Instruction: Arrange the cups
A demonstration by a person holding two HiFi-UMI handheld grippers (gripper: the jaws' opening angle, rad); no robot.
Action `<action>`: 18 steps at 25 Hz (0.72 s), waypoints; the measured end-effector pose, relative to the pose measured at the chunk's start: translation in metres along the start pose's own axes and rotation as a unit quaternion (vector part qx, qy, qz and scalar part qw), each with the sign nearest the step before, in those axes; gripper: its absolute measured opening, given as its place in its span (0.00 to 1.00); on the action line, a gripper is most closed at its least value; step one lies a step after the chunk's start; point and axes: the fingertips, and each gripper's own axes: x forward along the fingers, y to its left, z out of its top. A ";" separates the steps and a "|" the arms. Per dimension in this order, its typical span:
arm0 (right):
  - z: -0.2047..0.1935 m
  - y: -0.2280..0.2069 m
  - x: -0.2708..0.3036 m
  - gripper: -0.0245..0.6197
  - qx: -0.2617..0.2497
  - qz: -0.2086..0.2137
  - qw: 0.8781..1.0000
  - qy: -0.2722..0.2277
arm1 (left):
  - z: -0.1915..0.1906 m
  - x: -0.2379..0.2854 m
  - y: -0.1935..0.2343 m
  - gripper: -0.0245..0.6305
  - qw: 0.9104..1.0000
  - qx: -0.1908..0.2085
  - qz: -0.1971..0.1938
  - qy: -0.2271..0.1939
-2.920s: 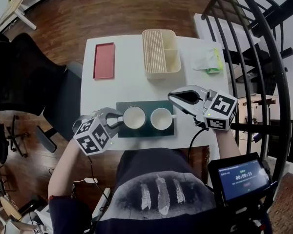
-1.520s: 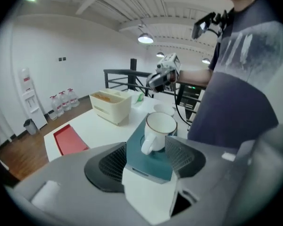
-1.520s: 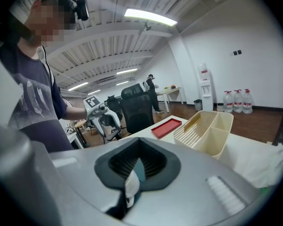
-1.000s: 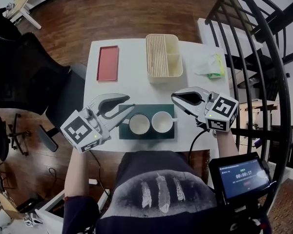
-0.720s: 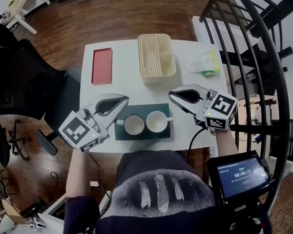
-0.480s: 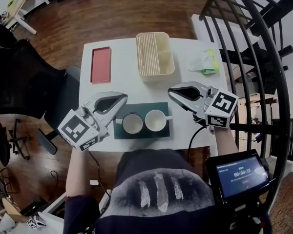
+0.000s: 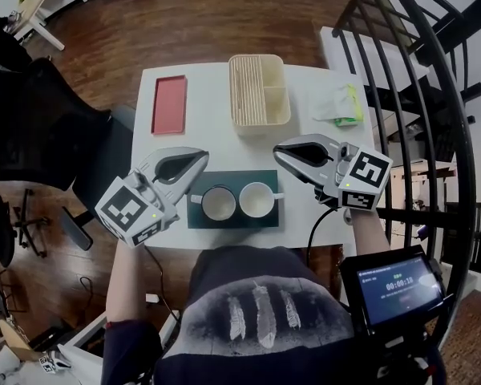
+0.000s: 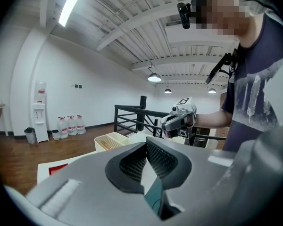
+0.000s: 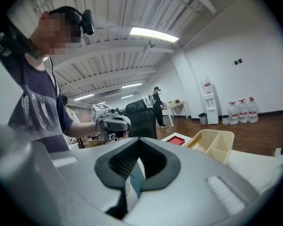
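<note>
Hovering above the white bench (image 7: 216, 87), both grippers are clear of the task items.

Left gripper (image 7: 202, 160): fingers together, nothing between them, as its own view confirms. Head view puts its tip over the upper-left corner of the dark green mat (image 7: 232, 219), near the left cup (image 7: 218, 204) but not touching it.

Right gripper (image 7: 279, 149): fingers together, empty. It sits above and to the right of the mat, tip pointing left, apart from the right cup (image 7: 256, 200).

Cups: two white cups stand upright, side by side on the mat, just beside each other. The left cup's handle points left and the right cup's handle points right. The mat lies at the near edge of the bench, in front of the person.

Other items on the bench:
- red tray (image 7: 169, 103), far left, lying flat
- cream divided bin (image 7: 260, 91), far centre, with a ribbed section on the left and two compartments on the right
- green-and-white packet (image 7: 337, 104), far right

Each gripper view shows the opposite gripper across the bench, held at a similar height. A small screen (image 7: 391, 287) is lit at lower right. A black chair (image 7: 32, 127) stands left of the bench on the wood floor.
</note>
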 end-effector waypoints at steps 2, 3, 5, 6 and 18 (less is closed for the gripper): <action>0.002 0.000 0.001 0.04 0.001 0.004 1.000 0.000 | 0.002 0.000 0.000 0.06 1.000 -0.001 -0.003 0.000; 0.003 -0.001 0.002 0.04 0.002 0.003 1.000 -0.001 | 0.002 0.001 -0.001 0.06 1.000 0.000 -0.004 0.000; 0.004 -0.003 0.002 0.04 0.001 0.000 1.000 -0.003 | 0.002 0.002 -0.002 0.06 1.000 0.001 -0.006 0.001; 0.004 -0.003 0.002 0.04 -0.001 -0.001 1.000 -0.003 | 0.002 0.002 -0.002 0.06 1.000 0.001 -0.007 0.002; 0.005 -0.009 0.006 0.04 -0.006 -0.008 1.000 -0.009 | -0.005 -0.001 0.003 0.06 1.000 -0.003 0.008 0.005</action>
